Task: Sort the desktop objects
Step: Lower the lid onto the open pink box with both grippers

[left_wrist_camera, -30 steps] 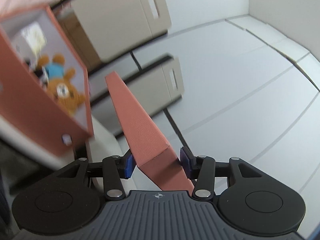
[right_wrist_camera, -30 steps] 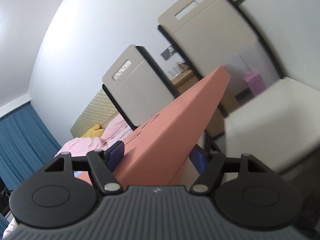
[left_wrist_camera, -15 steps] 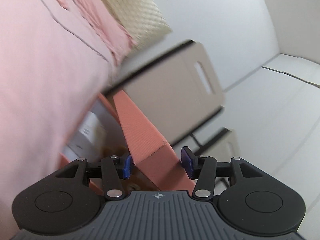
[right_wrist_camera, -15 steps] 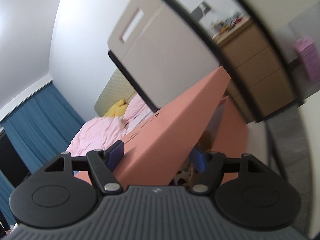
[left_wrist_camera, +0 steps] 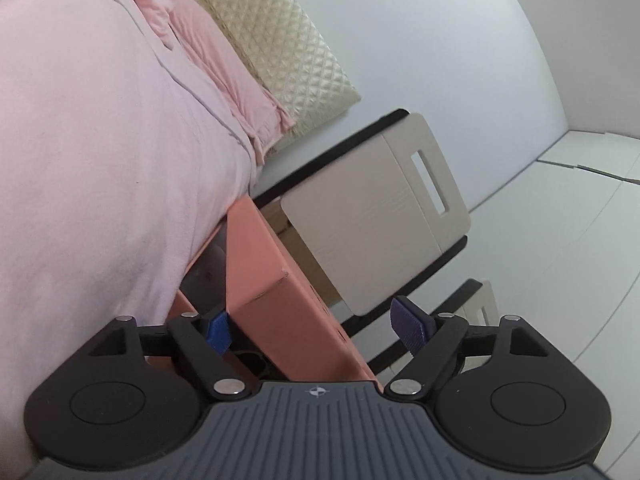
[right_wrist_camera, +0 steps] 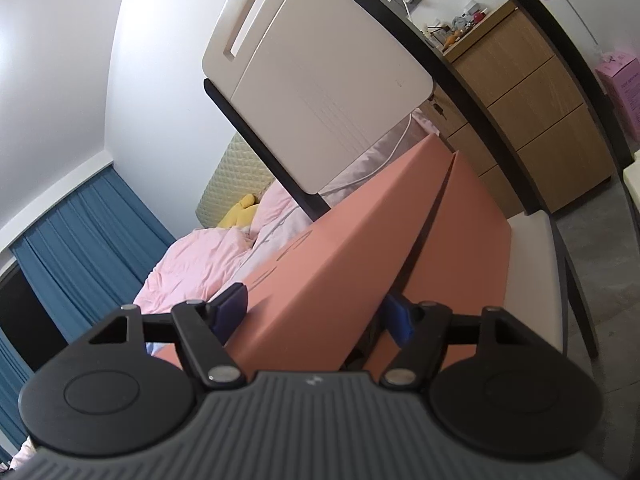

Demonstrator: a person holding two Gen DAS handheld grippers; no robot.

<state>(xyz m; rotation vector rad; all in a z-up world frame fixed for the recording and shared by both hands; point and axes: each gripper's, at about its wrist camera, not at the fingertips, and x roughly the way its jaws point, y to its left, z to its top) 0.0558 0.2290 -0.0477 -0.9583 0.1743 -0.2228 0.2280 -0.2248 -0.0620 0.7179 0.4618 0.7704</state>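
An orange box lid (left_wrist_camera: 276,312) lies over the orange box in both wrist views. My left gripper (left_wrist_camera: 316,326) is open: its left pad (left_wrist_camera: 218,330) sits by the lid's edge, its right pad (left_wrist_camera: 408,326) stands well clear of it. My right gripper (right_wrist_camera: 316,314) is shut on the lid (right_wrist_camera: 344,248) at its other end, pads on both sides. The orange box (right_wrist_camera: 472,248) shows under the lid in the right wrist view, resting on a white chair seat (right_wrist_camera: 532,260). The box's contents are hidden.
A beige chair back (left_wrist_camera: 380,208) with black frame stands beside the box; it also shows in the right wrist view (right_wrist_camera: 312,76). A bed with pink bedding (left_wrist_camera: 100,140) is close on the left. A wooden drawer unit (right_wrist_camera: 532,108) stands behind. Blue curtains (right_wrist_camera: 80,240) hang far left.
Both grippers swung the lid down onto the box, hiding the teddy bear inside. My left gripper has opened and let go of the lid; the right still grips it.
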